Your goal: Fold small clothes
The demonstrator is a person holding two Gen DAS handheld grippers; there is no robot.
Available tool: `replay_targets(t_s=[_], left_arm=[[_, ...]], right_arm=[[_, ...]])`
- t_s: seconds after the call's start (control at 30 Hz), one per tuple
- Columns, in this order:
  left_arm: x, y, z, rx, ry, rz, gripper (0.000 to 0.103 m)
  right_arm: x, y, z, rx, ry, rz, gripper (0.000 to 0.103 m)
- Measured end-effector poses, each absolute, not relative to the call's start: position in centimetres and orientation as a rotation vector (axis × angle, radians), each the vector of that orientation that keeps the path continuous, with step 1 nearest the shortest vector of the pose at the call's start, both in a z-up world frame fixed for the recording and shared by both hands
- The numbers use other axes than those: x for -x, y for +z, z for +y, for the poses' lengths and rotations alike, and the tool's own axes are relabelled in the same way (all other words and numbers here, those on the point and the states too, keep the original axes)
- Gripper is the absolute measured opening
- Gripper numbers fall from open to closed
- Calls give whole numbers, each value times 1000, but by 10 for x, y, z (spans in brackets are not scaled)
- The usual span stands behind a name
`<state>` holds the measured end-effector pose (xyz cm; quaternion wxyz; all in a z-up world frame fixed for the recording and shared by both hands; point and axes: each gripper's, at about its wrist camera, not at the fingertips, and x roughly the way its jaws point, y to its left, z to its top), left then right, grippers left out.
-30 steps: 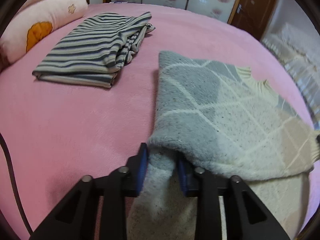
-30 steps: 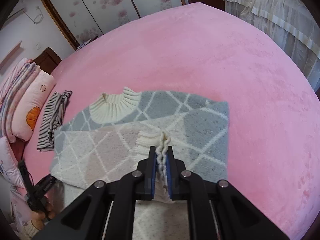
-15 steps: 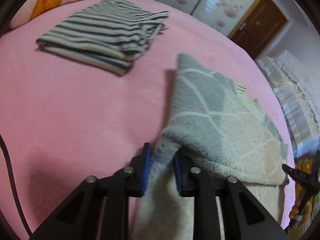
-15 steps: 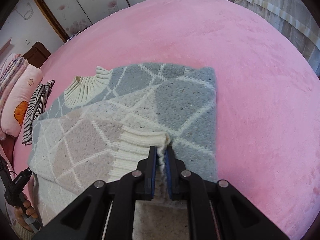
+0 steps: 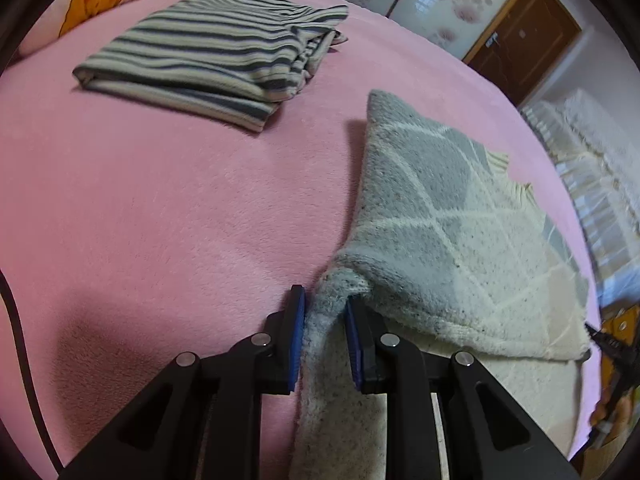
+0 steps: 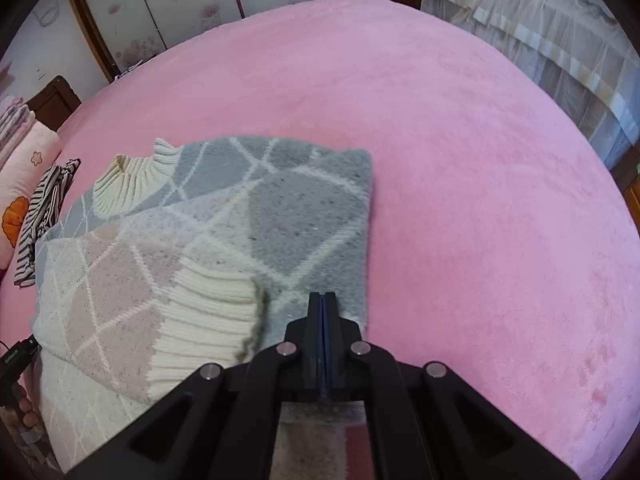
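Clearly the fold turns on one relation: the grey diamond-pattern sweater [image 6: 224,240] lies on the pink bed [image 6: 460,160] ahead of both grippers, with its cream collar [image 6: 124,184] at the far left of the right wrist view and its near edge under the tools. Its long axis seems to run from the collar toward the near hem, roughly away from the cameras and slanting left.

The left gripper [image 5: 324,332] has its jaws narrowed onto a bunched corner of the sweater, the fabric filling the gap between the blue pads, and a doubled layer spreads away from that pinch toward the right. The right gripper [image 6: 323,332] shows its jaws pressed together with nothing seen between them. It sits over the sweater's right-hand edge, just beside the ribbed cream cuff [image 6: 208,320], which lies free to its left on top of the body.

So the left hand is the one that has the cloth, and any carrying of the layer depends on it; the right would need to open and take the near hem or cuff before it can help. A striped garment [image 5: 216,48], already folded, rests well apart to the far left, near a pillow [image 5: 100,0].
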<state>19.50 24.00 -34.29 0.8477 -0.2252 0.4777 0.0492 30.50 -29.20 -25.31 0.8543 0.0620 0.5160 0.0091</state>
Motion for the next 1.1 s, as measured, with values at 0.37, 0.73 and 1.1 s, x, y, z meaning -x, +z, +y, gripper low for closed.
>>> replay_targets(t_s=[0.37,0.73,1.1], left_arm=[[-192,-291,242,390,69,1010,59],[-279,-278,231,360,-15,1006,64],[-347,-321,232,493,45,1042,18]], right_arm=[[-312,-231,-276,-230,149,1088,8],[-326,-253,-263,-217,171,1136,37],[-329,-257,-252,-93,139,1108,8]])
